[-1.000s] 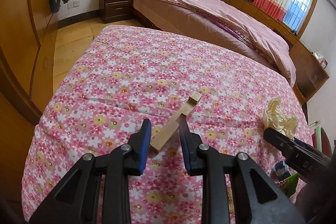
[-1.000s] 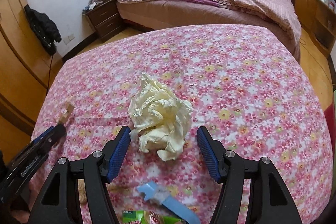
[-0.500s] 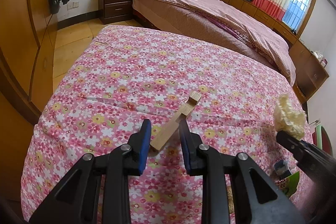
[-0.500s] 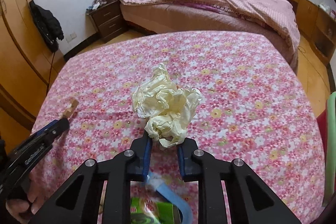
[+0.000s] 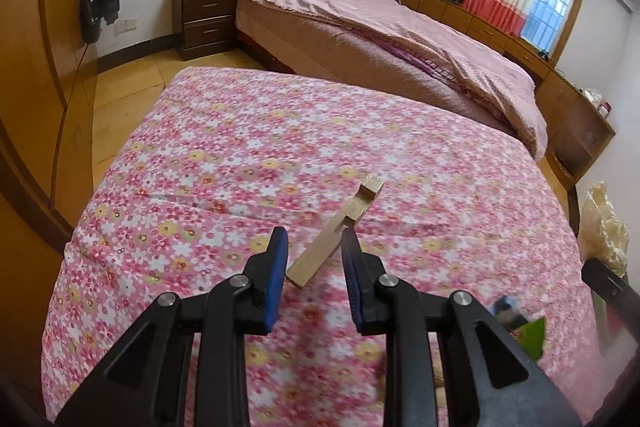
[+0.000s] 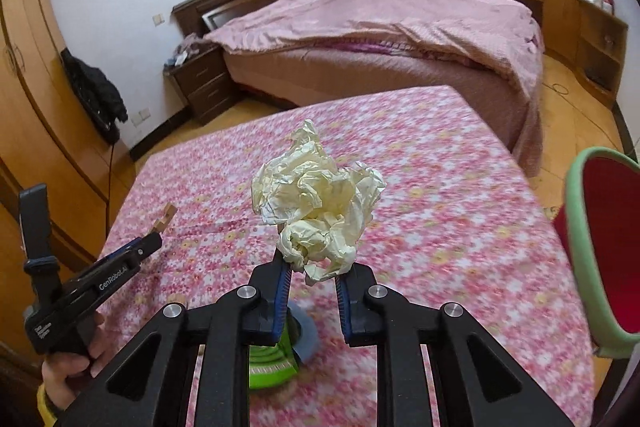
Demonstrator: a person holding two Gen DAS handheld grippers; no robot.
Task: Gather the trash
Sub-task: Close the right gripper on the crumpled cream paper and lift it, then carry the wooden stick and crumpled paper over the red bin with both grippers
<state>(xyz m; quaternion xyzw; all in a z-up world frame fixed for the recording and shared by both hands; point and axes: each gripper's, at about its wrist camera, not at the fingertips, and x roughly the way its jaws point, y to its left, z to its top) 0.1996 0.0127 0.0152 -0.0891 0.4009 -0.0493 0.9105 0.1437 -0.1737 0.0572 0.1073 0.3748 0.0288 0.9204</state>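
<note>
Your right gripper [image 6: 310, 267] was clamped on the paper wad [image 6: 316, 203], lifted clear of the quilt [image 6: 440, 187]; your left gripper [image 5: 314, 259] pinched the wood piece [image 5: 332, 235]. You needed a firm squeeze while carrying toward the bin [image 6: 576, 227].

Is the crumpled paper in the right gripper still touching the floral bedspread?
Apart. The right wrist view shows the crumpled paper pinched at its lower end in the right gripper, held up with the floral bedspread visible behind and beneath it.

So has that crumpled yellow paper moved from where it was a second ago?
Yes. The crumpled paper has been lifted off the floral cover, clamped in the right gripper.
</note>
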